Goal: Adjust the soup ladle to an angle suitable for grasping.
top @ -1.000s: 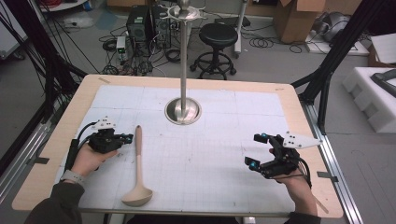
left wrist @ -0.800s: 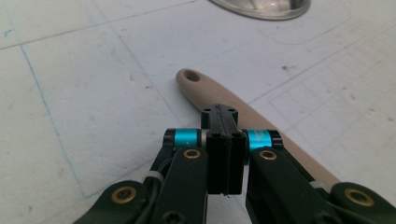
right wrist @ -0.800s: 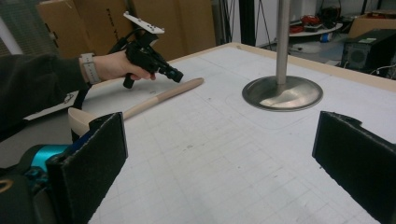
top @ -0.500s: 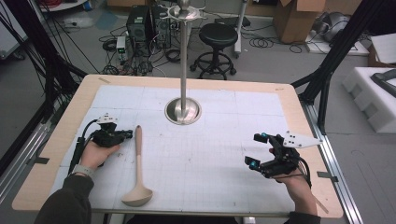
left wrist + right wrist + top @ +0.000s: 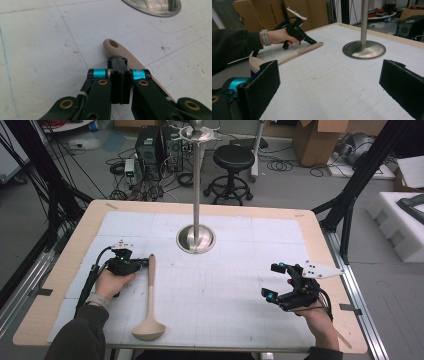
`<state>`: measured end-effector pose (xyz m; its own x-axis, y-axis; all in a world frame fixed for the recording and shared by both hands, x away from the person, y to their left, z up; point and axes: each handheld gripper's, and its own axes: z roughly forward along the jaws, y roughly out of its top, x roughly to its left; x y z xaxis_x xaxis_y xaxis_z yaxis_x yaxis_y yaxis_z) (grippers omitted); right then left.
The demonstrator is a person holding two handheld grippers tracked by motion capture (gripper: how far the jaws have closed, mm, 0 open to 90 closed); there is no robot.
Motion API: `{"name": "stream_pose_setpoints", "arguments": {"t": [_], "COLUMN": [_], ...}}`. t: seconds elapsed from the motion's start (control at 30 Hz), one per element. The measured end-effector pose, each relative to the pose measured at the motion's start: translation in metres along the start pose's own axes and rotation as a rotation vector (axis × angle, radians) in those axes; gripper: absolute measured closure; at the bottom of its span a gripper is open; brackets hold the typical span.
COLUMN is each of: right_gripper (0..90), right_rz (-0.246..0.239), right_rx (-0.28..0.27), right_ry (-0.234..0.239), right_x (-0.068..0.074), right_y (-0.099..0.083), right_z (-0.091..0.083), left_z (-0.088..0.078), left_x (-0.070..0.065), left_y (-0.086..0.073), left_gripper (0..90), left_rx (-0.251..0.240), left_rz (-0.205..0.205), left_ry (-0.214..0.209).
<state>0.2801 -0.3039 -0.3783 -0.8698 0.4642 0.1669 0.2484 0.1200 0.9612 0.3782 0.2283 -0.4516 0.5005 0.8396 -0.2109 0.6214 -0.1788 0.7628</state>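
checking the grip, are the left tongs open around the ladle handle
No, the left tongs are shut, jaws pressed together, tips over the beige wooden ladle handle near its hole.

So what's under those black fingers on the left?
Under the shut fingers of the left gripper lies the handle of the beige ladle, near its end with the hole. The fingers cover a stretch of handle, so whether they touch it cannot be seen.
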Motion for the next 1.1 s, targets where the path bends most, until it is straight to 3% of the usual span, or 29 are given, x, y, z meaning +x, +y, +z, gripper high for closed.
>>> {"name": "stream_pose_setpoints", "arguments": {"t": [0.27, 0.47, 1.1], "right_gripper": [2.2, 2.2, 2.2], "right_rz": [0.000, 0.002, 0.004], "right_rx": [0.007, 0.012, 0.012], "right_ry": [0.005, 0.004, 0.007], "right_x": [0.001, 0.001, 0.001], "right_y": [0.000, 0.000, 0.000], "right_z": [0.002, 0.003, 0.002], "left_z": [0.004, 0.008, 0.023], "left_x": [-0.010, -0.018, -0.056], "left_y": [0.001, 0.001, 0.009], "left_gripper": [90.0, 90.0, 90.0], "left_rx": [0.012, 0.007, 0.076], "left_rz": [0.031, 0.021, 0.117], "left_ry": [-0.022, -0.055, -0.129]}}
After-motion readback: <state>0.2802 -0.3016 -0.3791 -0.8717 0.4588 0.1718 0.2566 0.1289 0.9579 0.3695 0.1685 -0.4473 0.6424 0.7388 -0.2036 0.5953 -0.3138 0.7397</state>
